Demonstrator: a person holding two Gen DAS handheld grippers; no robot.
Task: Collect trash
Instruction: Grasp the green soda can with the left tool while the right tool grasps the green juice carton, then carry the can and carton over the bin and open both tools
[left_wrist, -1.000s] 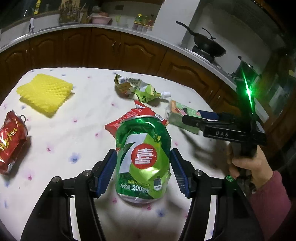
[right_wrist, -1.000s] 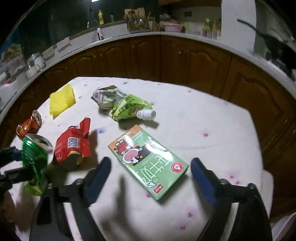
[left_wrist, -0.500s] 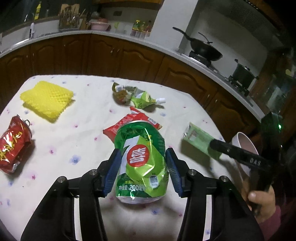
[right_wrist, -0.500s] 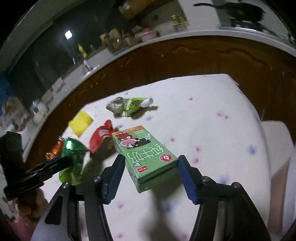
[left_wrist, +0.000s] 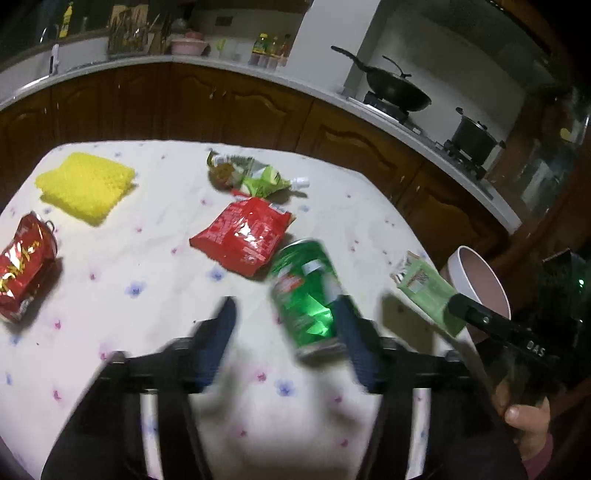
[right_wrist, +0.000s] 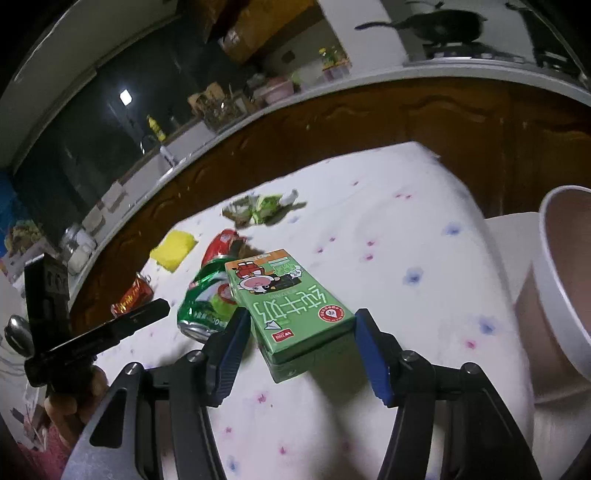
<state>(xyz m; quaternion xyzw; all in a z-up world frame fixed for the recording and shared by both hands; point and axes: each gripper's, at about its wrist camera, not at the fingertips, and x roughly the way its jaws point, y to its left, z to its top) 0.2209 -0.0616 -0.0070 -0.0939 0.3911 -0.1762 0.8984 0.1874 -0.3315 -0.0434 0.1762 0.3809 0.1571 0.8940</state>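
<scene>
My left gripper (left_wrist: 288, 325) is open; the crushed green can (left_wrist: 308, 291) leans against its right finger, blurred, not clamped, over the table. The can also shows in the right wrist view (right_wrist: 207, 299). My right gripper (right_wrist: 299, 339) is shut on the green milk carton (right_wrist: 291, 310) and holds it above the table, next to the white bin (right_wrist: 557, 291). In the left wrist view the carton (left_wrist: 428, 291) hangs by the bin's rim (left_wrist: 480, 280).
On the flowered tablecloth (left_wrist: 147, 258) lie a red snack bag (left_wrist: 243, 232), a green drink pouch (left_wrist: 255, 177), a yellow foam net (left_wrist: 85, 184) and a crushed red can (left_wrist: 22, 266). Wooden cabinets and a counter ring the table.
My left gripper has opened and the green can has slipped to its right finger. My right gripper has carried the carton further toward the bin.
</scene>
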